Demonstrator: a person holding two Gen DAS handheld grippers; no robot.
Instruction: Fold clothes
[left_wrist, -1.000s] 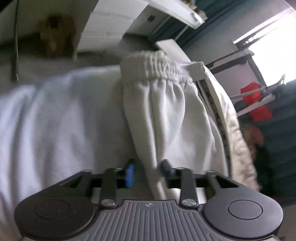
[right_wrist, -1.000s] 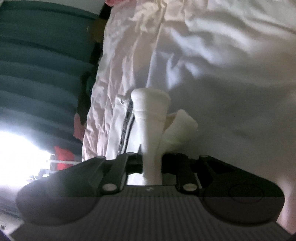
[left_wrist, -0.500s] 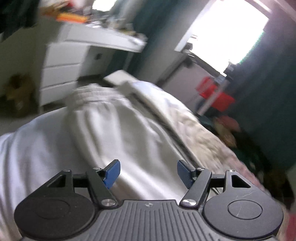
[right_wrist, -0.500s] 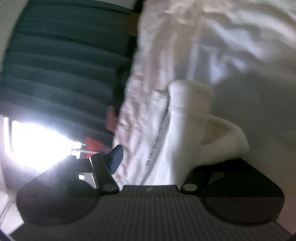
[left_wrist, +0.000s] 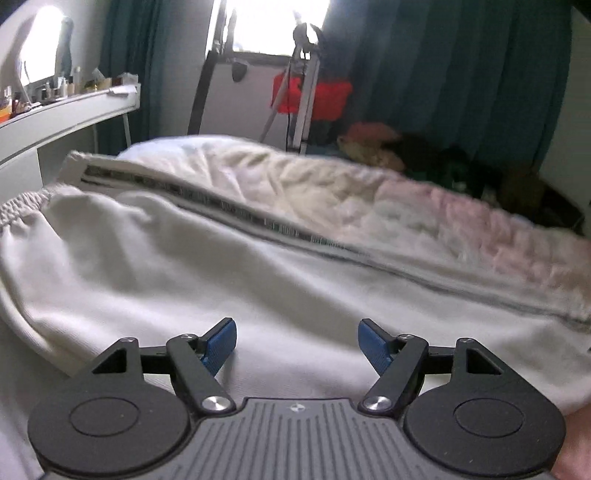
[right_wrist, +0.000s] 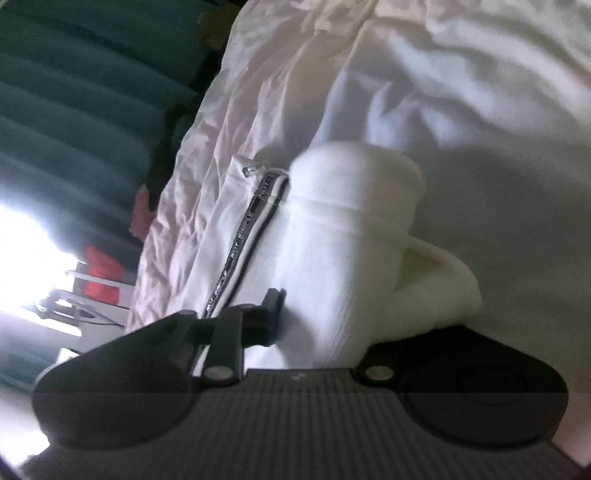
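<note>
**A:** Where are your left fingers (left_wrist: 221, 339) right now?

**B:** You have the left gripper (left_wrist: 297, 341) spread wide, blue pads far apart, holding nothing. It hovers low over the white trousers (left_wrist: 229, 280), which lie flat across the bed (left_wrist: 461, 218), the gathered waistband (left_wrist: 22, 206) at the far left and the dark side stripe (left_wrist: 258, 221) running along their far edge.

**A:** And your right one?

**B:** Your right gripper (right_wrist: 325, 325) sits at the cuff end of the trousers (right_wrist: 332, 266). One finger (right_wrist: 271, 314) shows to the left of the folded leg; the other is hidden under the cloth. The fabric runs through the gap between them, but you cannot tell whether it is pinched or loose. The side stripe (right_wrist: 251, 236) lies just left of the cuff (right_wrist: 362, 177), with the crumpled bed sheet (right_wrist: 461, 74) beyond.
</note>
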